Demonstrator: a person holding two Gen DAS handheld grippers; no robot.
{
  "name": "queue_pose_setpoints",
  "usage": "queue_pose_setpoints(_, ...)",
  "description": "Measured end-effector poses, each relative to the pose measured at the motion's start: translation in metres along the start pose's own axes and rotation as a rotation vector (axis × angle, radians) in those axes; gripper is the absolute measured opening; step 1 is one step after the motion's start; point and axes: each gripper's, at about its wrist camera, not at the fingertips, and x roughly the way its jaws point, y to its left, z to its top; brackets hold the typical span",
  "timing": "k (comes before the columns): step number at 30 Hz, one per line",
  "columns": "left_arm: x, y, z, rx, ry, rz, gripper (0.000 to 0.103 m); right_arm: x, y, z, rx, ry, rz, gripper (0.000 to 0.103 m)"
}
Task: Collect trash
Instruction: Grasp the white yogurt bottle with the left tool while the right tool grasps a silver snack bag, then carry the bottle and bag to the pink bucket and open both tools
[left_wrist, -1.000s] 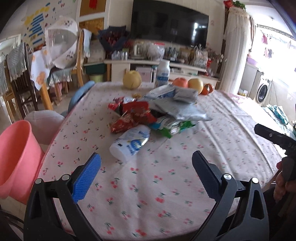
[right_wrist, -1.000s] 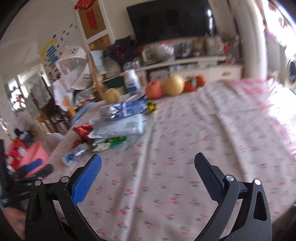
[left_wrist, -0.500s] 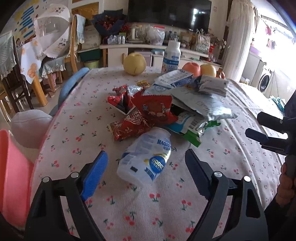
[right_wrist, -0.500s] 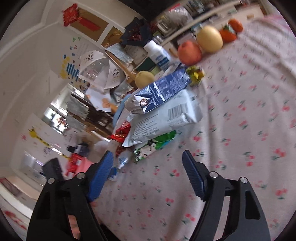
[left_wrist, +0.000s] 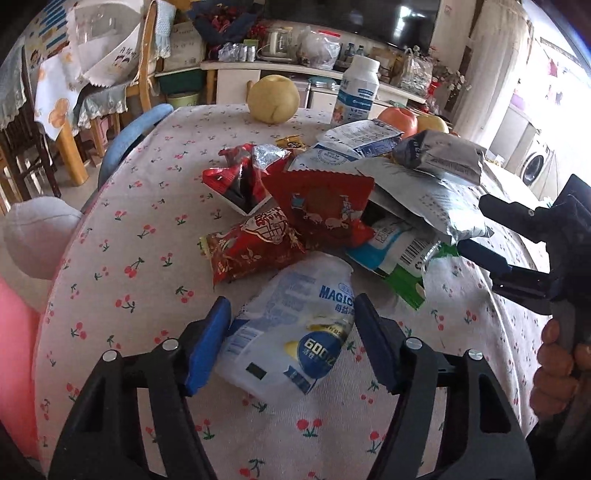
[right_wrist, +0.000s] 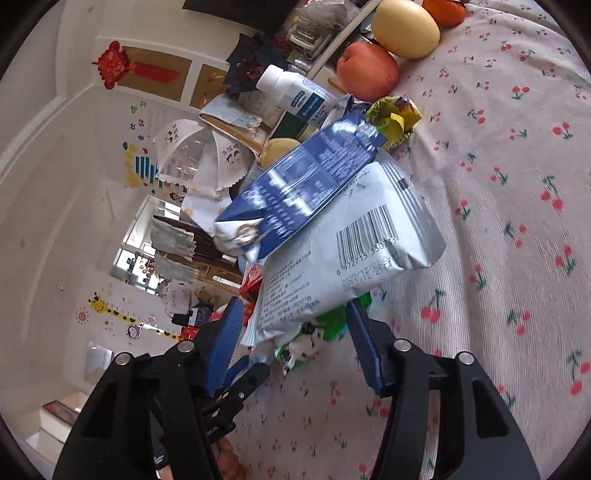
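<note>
A pile of empty wrappers lies on the cherry-print tablecloth (left_wrist: 122, 280). A squashed white plastic bottle (left_wrist: 295, 325) lies nearest me, between the fingers of my left gripper (left_wrist: 291, 332), whose blue pads touch or nearly touch its sides. Behind it are red snack bags (left_wrist: 258, 247) and a silver bag (left_wrist: 432, 206). My right gripper (right_wrist: 295, 339) is open around the near end of the silver bag (right_wrist: 351, 254) and a green wrapper (right_wrist: 325, 328). A blue and white bag (right_wrist: 299, 188) lies on top. The right gripper also shows in the left wrist view (left_wrist: 495, 236).
A pale round fruit (left_wrist: 272, 99), an upright white bottle (left_wrist: 356, 92), a red apple (right_wrist: 367, 72) and a yellow fruit (right_wrist: 404, 27) stand at the table's far side. A pink bin (left_wrist: 14, 362) is at the left table edge. Chairs stand beyond.
Both grippers moved forward to the pile. The left one has narrowed around the white bottle. The right one has reached the silver bag's end.
</note>
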Motion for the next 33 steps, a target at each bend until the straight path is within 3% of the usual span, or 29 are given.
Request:
queue_pose_setpoints(11, 0.004, -0.005, -0.002, -0.001, 0.009, -0.036, 0.068, 0.016, -0.007, 0.017, 0.005, -0.049, -0.058, 0.059)
queue_pose_setpoints(16, 0.003, -0.009, -0.005, 0.007, 0.010, -0.085, 0.068, 0.020, -0.001, 0.024, -0.029, -0.038, -0.076, 0.072)
queue_pose_setpoints(19, 0.003, -0.011, -0.006, 0.015, 0.003, -0.082, 0.068, 0.022, 0.000, 0.027, -0.040, -0.048, -0.092, 0.072)
queue_pose_setpoints(21, 0.003, -0.011, -0.006, 0.017, 0.002, -0.081, 0.068, 0.025, -0.001, 0.028, -0.041, -0.054, -0.111, 0.063)
queue_pose_setpoints(22, 0.003, -0.012, -0.006, 0.019, 0.002, -0.081, 0.068, 0.026, -0.004, 0.028, -0.031, -0.044, -0.126, 0.050)
queue_pose_setpoints(23, 0.003, -0.012, -0.007, 0.023, 0.003, -0.079, 0.068, 0.027, -0.008, 0.029, -0.018, -0.038, -0.129, 0.047)
queue_pose_setpoints(26, 0.002, -0.016, -0.009, 0.045, 0.001, -0.064, 0.064, 0.024, -0.010, 0.029, -0.006, -0.042, -0.117, 0.040)
queue_pose_setpoints(33, -0.001, -0.019, -0.013, 0.067, -0.008, -0.048, 0.063, 0.006, 0.013, 0.025, -0.124, -0.091, -0.184, 0.027)
